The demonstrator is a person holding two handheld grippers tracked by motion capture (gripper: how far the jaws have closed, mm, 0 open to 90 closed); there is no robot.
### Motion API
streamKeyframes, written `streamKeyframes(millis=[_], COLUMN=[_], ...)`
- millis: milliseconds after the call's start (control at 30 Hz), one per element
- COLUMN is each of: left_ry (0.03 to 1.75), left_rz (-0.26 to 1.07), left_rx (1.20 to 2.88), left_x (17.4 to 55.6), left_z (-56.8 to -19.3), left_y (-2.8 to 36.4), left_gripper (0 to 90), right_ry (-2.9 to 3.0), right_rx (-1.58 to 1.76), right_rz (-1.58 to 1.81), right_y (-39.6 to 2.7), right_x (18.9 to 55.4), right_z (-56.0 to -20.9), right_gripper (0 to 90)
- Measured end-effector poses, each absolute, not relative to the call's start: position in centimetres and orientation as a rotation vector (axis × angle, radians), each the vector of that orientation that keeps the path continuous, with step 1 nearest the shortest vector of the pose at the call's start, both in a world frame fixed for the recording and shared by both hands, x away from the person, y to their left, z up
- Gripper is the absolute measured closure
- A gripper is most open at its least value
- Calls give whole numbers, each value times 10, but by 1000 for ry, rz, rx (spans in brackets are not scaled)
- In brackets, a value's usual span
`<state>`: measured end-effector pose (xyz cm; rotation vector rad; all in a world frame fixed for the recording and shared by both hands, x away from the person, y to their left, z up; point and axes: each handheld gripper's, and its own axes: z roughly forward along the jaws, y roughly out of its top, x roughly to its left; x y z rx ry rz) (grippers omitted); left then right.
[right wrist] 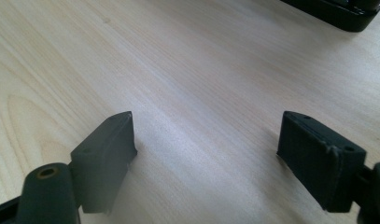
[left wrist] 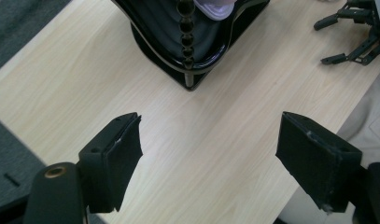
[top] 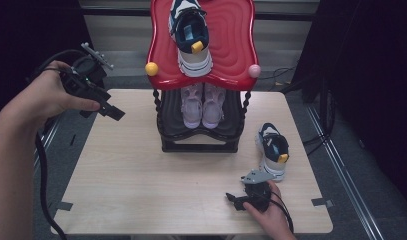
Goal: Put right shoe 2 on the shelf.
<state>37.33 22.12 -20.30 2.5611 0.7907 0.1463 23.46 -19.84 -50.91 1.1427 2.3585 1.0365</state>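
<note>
At the near right of the light wooden table (top: pixel 141 175), the right claw (top: pixel 236 200) rests level, jaws wide and empty, near the navy-and-white sneaker (top: pixel 272 150); the left claw (top: pixel 111 111) hovers tilted, wide open, empty.

The near and left parts of the pale wood-grain bench (top: pixel 141 185) are left bare, so free passage is offered there. The middle of the far edge is blocked by a black two-tier shoe rack with a red wavy top shelf (top: pixel 201 75); from it, at 4 o'clock, a navy-and-white sneaker (top: pixel 272 150) stands on the bench, with a narrow lane kept between them. At 6 o'clock of that sneaker, just beside it, the right tongs (top: pixel 234 200) rest.
</note>
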Motion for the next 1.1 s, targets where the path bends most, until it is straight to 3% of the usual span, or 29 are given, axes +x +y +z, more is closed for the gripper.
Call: streamKeyframes(millis=[700, 1100], left_ry=[827, 814], left_rz=[15, -59], left_rx=[2533, 2548], left_x=[352, 340], left_z=[-368, -428], left_y=[218, 211], left_gripper=[184, 185], right_ry=[2515, 2592], right_rx=[1060, 996], right_rz=[985, 939], right_y=[-217, -225], right_x=[238, 237], right_z=[-489, -483], right_gripper=[197, 209])
